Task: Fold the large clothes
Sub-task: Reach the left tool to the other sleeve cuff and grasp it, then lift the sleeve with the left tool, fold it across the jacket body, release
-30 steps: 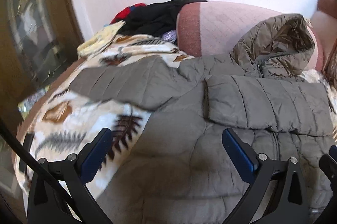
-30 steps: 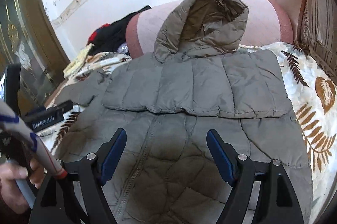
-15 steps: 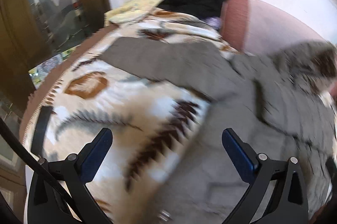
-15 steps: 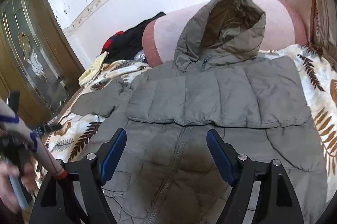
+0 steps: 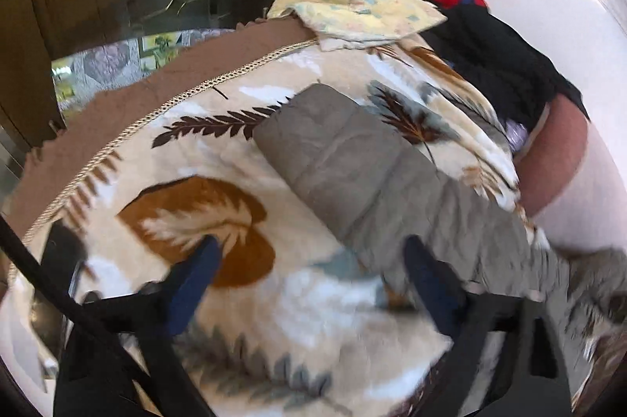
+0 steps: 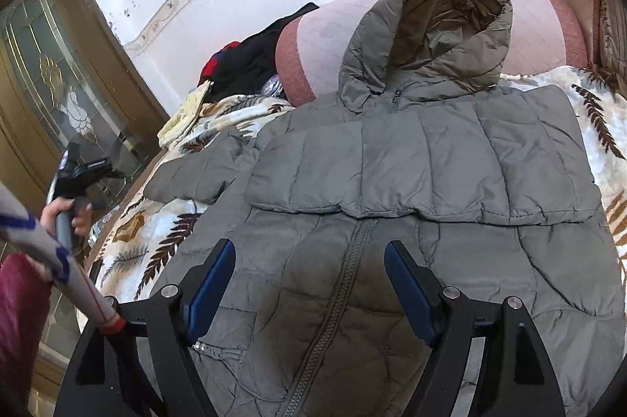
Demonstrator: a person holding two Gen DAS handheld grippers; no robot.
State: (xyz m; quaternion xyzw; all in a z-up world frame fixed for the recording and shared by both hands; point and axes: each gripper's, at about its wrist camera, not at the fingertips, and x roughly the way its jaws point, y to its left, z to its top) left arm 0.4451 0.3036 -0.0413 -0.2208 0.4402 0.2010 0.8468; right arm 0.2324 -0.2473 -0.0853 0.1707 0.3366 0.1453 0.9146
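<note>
Grey quilted jacket [image 6: 411, 221] lies front-up on the leaf-print blanket [image 6: 164, 232] that covers the bed, its hood [image 6: 427, 33] propped against the pink bolster [image 6: 325, 40] at the wall. By my reading the fold is partly under way: one sleeve is already laid across the chest as a flat band, just above the zip. The other sleeve [image 5: 352, 166] stretches out sideways over the blanket, unfolded, so I judge that it comes next, with the body folds and the hood left after that. My left gripper [image 5: 309, 283] now hangs over the blanket beside that outstretched sleeve. A second ago it looked across the jacket's body, so it has swung well over toward the bed's edge and rolled on the way; its view is smeared with motion. Its jaws have just been closing a little from their widest, yet they stand apart with only blanket showing between them, and the sleeve passes by the right-hand finger without being pinched. My right gripper [image 6: 309, 283] hovers above the lower front of the jacket, jaws wide with nothing gripped, the zip running up between them; it sits about where it was earlier. Dark and red clothes [image 6: 250, 60] are piled in the far corner, untouched.
</note>
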